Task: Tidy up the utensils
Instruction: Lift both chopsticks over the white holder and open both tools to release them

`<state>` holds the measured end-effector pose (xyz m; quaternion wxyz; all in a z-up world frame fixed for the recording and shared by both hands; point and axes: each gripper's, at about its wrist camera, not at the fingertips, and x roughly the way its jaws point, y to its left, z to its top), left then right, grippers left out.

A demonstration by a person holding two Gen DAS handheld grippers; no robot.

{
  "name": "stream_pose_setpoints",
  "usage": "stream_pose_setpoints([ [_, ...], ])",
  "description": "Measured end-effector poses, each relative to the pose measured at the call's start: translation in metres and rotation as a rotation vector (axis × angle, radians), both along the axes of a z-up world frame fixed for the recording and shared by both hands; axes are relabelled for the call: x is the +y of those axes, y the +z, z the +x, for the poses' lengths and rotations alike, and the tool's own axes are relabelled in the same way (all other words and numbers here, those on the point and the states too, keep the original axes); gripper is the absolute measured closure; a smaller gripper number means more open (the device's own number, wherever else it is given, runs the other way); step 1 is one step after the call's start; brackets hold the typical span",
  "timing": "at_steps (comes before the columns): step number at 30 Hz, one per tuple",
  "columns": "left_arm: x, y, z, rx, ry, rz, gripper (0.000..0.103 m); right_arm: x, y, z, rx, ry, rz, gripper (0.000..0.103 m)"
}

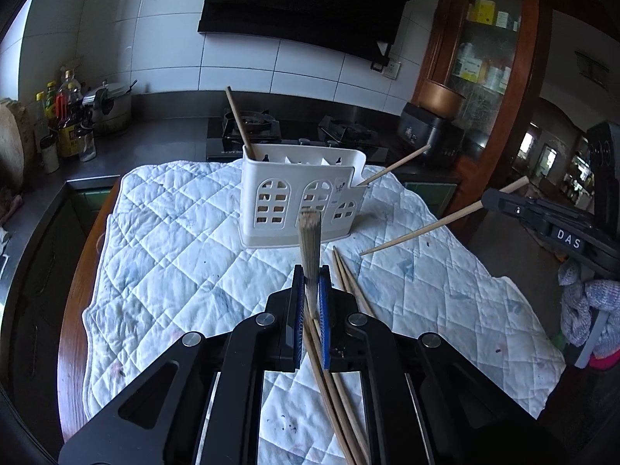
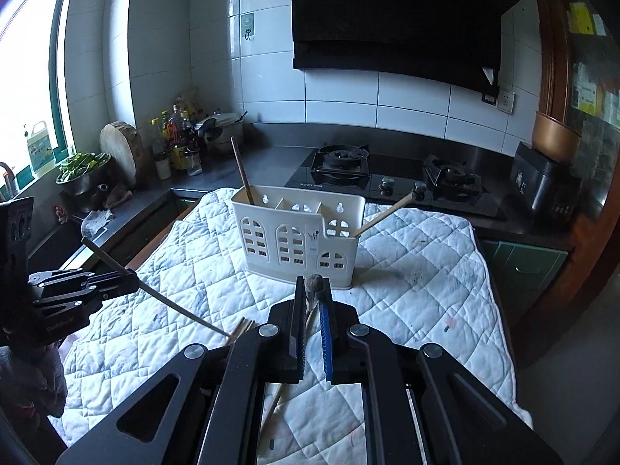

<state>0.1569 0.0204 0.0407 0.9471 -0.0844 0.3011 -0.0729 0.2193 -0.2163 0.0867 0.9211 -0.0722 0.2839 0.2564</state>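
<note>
A white utensil holder (image 1: 302,197) (image 2: 296,230) stands on the quilted cloth (image 1: 174,240) (image 2: 407,279). One chopstick (image 1: 239,122) (image 2: 242,170) leans in its left compartment, another (image 1: 395,164) (image 2: 383,215) in its right. My left gripper (image 1: 310,283) (image 2: 116,283) is shut on a chopstick (image 1: 310,240) (image 2: 178,308), held above the cloth before the holder. My right gripper (image 2: 314,294) (image 1: 500,201) is shut on a chopstick (image 2: 314,285) (image 1: 422,230) pointing down-left. Several loose chopsticks (image 1: 348,283) (image 2: 242,327) lie on the cloth between the grippers.
A gas stove (image 2: 387,178) sits behind the table. Bottles and a pot (image 2: 193,139) stand at the back left counter, a black appliance (image 2: 542,186) at the right. A wooden cabinet (image 1: 484,58) stands at the far right.
</note>
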Motion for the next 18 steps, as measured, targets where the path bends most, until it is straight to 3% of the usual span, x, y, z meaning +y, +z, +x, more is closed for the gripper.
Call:
stream_pose_setpoints([
  [9,0.000,0.045,0.031,-0.036,-0.029,0.025,0.097,0.000,0.058,0.037,-0.013,-0.007,-0.006,0.096],
  [18,0.008,0.122,0.066,-0.182,0.011,0.059,0.097,0.014,0.078,0.086,0.008,-0.029,-0.017,0.096],
])
